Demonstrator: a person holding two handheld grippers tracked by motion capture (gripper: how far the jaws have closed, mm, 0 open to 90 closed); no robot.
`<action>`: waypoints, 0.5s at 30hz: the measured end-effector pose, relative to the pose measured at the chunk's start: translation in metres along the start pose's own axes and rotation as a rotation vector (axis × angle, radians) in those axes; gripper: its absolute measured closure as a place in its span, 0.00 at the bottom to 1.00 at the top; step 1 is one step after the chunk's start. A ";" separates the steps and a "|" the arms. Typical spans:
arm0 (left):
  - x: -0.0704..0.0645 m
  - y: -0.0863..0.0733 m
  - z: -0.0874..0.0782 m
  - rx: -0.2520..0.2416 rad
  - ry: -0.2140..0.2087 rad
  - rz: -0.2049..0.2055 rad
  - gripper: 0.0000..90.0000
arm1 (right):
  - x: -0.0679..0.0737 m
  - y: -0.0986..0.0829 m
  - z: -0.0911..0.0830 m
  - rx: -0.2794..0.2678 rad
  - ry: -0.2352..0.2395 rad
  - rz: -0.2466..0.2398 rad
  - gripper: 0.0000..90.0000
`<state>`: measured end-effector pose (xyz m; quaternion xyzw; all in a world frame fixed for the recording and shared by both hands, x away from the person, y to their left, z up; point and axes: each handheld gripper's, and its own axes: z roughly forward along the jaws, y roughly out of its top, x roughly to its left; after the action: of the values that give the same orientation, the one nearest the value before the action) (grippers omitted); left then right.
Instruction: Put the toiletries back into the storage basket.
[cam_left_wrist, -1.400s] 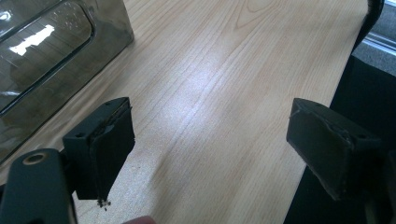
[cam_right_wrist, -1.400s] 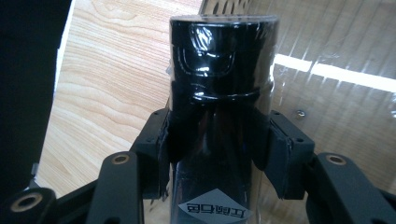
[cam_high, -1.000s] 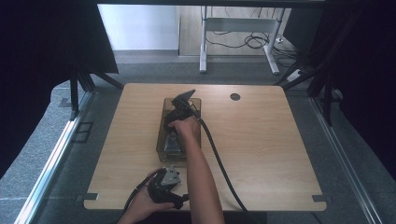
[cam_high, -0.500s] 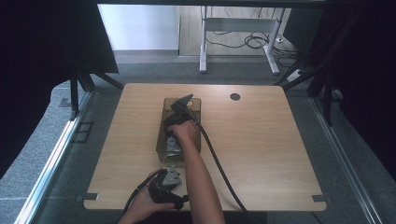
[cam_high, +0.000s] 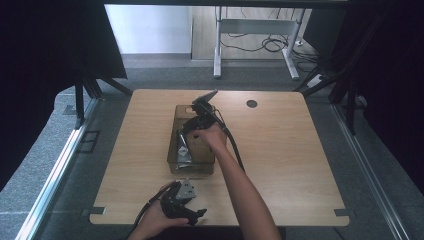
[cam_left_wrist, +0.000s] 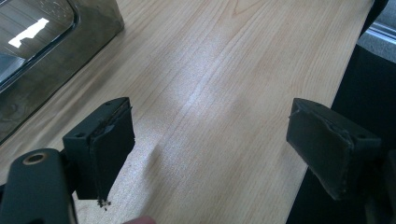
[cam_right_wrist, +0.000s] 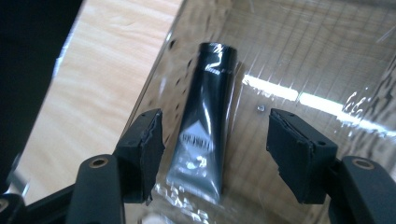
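Note:
A black tube (cam_right_wrist: 205, 126) in clear wrapping lies inside a smoked transparent box (cam_high: 175, 165) at the table's middle; in the high view the tube (cam_high: 182, 150) rests along the box's left side. My right gripper (cam_right_wrist: 215, 158) hangs open above it, one jaw on each side of the tube's lower end, not touching it. From above, that right gripper (cam_high: 194, 125) sits over the far half of the box. My left gripper (cam_left_wrist: 210, 154) is open over bare wood with nothing between its jaws, and the left gripper (cam_high: 197, 214) is held near the front edge.
The wooden table (cam_high: 300, 165) has a round cable hole (cam_high: 251, 104) at the back right. A corner of the box (cam_left_wrist: 56, 56) lies to the upper left of my left gripper. The right gripper's cable (cam_high: 235, 147) trails along the forearm.
The right hand has shifted a little over the box. The left gripper has stayed about where it was near the front edge.

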<state>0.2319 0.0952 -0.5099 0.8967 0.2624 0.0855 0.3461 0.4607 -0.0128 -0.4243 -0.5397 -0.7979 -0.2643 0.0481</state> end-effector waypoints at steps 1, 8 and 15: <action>0.000 0.000 0.000 -0.002 0.001 -0.003 0.17 | -0.003 -0.006 -0.006 -0.013 0.017 -0.030 0.41; -0.001 0.002 -0.005 -0.016 0.022 0.004 0.17 | -0.024 -0.051 -0.037 -0.116 0.069 -0.186 0.43; 0.003 0.000 -0.008 -0.024 0.048 -0.019 0.18 | -0.050 -0.104 -0.056 -0.222 0.041 -0.324 0.44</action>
<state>0.2317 0.1016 -0.5037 0.8877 0.2779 0.1067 0.3513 0.3777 -0.1103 -0.4332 -0.4007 -0.8391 -0.3659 -0.0384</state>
